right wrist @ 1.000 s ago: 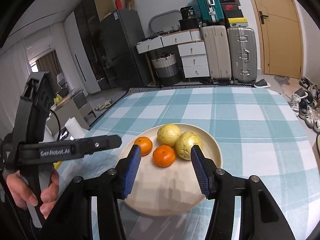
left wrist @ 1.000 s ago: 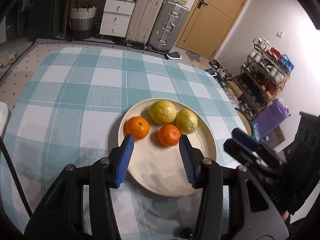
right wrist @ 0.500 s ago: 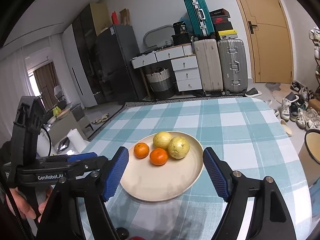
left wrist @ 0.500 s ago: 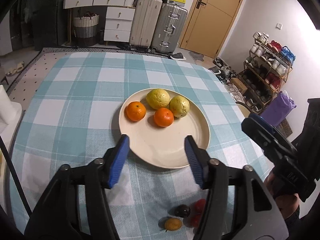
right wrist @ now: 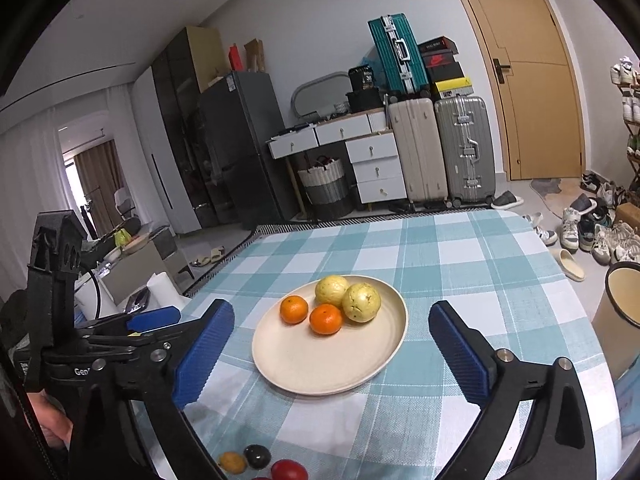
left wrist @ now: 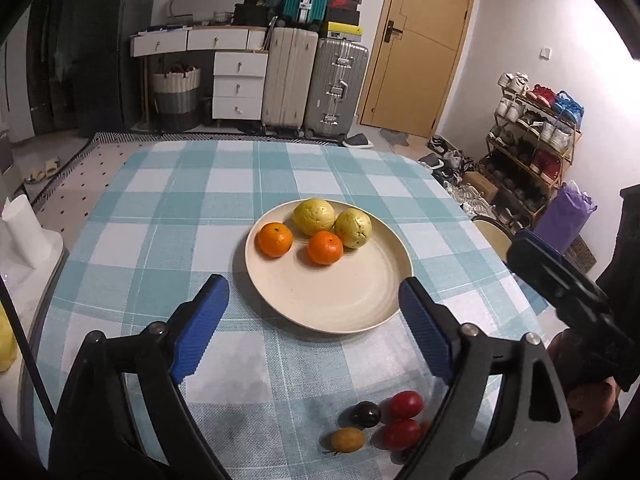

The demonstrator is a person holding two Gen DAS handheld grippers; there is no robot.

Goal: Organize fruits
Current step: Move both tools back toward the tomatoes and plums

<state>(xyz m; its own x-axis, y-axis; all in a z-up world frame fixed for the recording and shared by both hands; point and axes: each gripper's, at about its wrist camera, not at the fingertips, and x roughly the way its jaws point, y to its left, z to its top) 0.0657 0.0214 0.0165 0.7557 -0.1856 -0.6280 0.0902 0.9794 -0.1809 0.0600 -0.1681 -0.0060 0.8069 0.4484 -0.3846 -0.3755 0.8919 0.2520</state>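
A: Jaw state?
B: Left gripper (left wrist: pixel 314 322) and right gripper (right wrist: pixel 332 350) have just been opening; both released, empty.
A: Fruit?
B: Two oranges (left wrist: pixel 274 239), two guavas (left wrist: pixel 313 216) on cream plate (left wrist: pixel 340 300); small fruits (left wrist: pixel 384 420) on tablecloth (left wrist: pixel 168 216) nearer.

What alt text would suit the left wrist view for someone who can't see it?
A cream plate on a teal checked tablecloth holds two oranges and two yellow fruits. The open left gripper frames it, nothing between its blue pads; small red, dark and yellow fruits lie nearer.
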